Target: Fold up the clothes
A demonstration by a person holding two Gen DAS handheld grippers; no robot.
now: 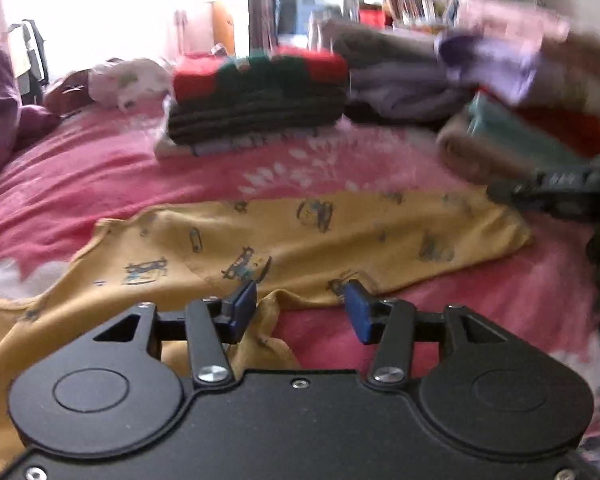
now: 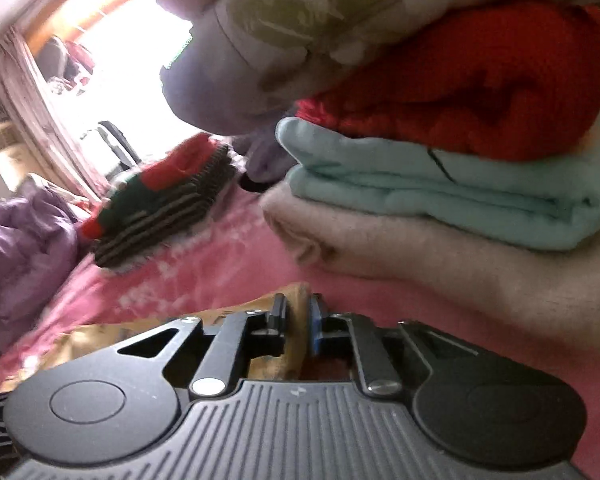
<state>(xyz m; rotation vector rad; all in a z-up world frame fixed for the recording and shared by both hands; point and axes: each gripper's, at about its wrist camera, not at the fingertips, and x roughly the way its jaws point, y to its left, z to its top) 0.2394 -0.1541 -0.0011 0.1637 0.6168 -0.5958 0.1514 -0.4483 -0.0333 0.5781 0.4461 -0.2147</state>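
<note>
Left wrist view, garment: we see a yellow garment [image 1: 300,236] with small printed vehicles lying spread on the pink bedcover [image 1: 112,176], one edge folded over, and a rumpled part of it lying under and between the fingers
Left wrist view, left gripper [image 1: 300,310]: we see its blue-padded jaws standing apart over the near edge of the yellow garment; a ridge of the cloth rises between them, but neither pad presses on it
Left wrist view, folded piles: beyond the garment we see a stack with a red and green knit [image 1: 260,70] on top of a dark ribbed piece, a grey and lilac pile [image 1: 400,80] beside it, and at the right a blurred pile with beige, mint and red layers
Left wrist view, right side: a dark gripper body reaches in from the right edge at the garment's far corner; blur hides its fingers from us
Right wrist view, right gripper [image 2: 297,322]: we see its jaws narrow, closed on a fold of the yellow garment [image 2: 298,332] that stands up between the pads
Right wrist view, pile just ahead: we see a beige fold [image 2: 440,264] at the bottom, a mint towel [image 2: 460,192] on it, a red knit [image 2: 480,80] above, and a pale leaf-printed piece on top
Right wrist view, far left: the red and green stack sits on the pink bedcover, with a purple quilt [image 2: 24,248] bunched at the edge
</note>
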